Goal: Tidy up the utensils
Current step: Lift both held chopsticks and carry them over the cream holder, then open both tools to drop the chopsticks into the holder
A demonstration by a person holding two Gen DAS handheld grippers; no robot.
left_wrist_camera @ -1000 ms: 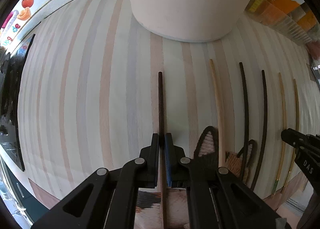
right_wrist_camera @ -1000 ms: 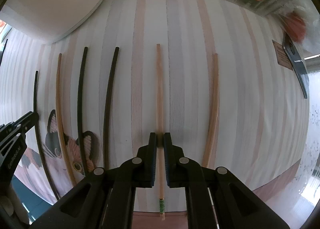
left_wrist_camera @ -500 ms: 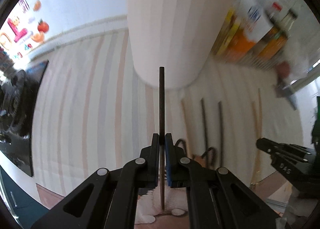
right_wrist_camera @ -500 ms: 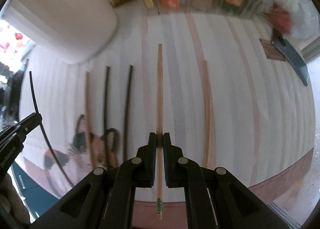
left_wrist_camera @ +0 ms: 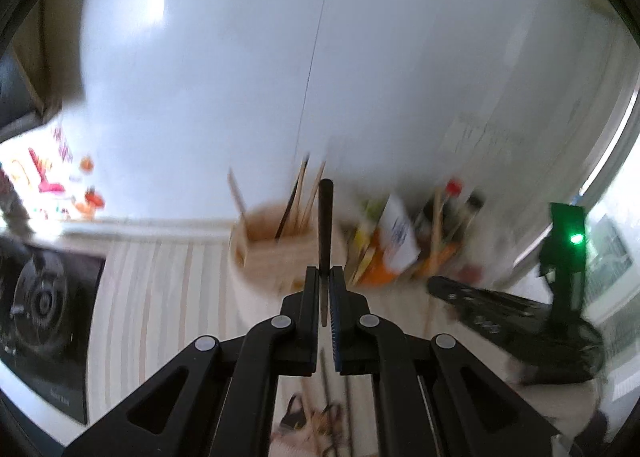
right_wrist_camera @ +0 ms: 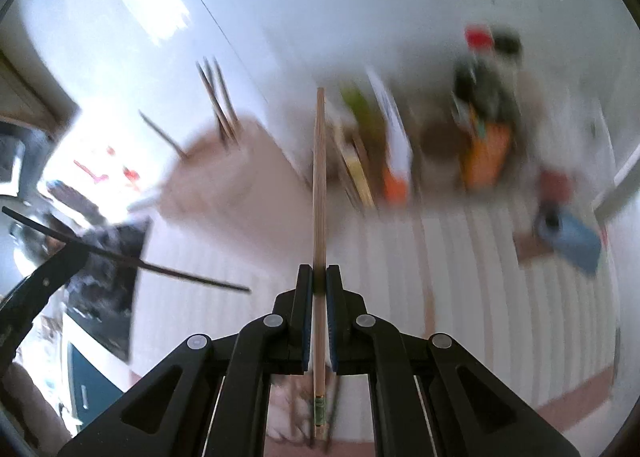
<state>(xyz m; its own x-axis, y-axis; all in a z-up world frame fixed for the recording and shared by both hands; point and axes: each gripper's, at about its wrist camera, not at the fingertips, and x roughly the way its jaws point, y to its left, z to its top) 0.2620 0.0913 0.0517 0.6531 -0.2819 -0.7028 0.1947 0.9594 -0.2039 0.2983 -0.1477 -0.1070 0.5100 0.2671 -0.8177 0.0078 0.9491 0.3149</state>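
My left gripper (left_wrist_camera: 324,277) is shut on a dark chopstick (left_wrist_camera: 325,217), lifted and pointing towards the round beige utensil holder (left_wrist_camera: 280,261), which has several chopsticks standing in it. My right gripper (right_wrist_camera: 319,277) is shut on a light wooden chopstick (right_wrist_camera: 319,177) with a green band near its near end. The holder (right_wrist_camera: 224,177) shows blurred in the right wrist view, up and to the left. The left gripper (right_wrist_camera: 44,281) with its dark chopstick (right_wrist_camera: 160,267) shows at the left there. More chopsticks (left_wrist_camera: 328,409) lie on the striped mat below.
A row of bottles and packets (left_wrist_camera: 412,241) stands right of the holder against the white wall. A black stove (left_wrist_camera: 44,297) lies at the left. The right gripper's body (left_wrist_camera: 520,317) shows at the right of the left wrist view. A blue object (right_wrist_camera: 568,241) lies far right.
Both grippers have lifted their chopsticks off the mat and tilted up, so the views now face the holder's top and the wall. Both frames are motion-blurred.
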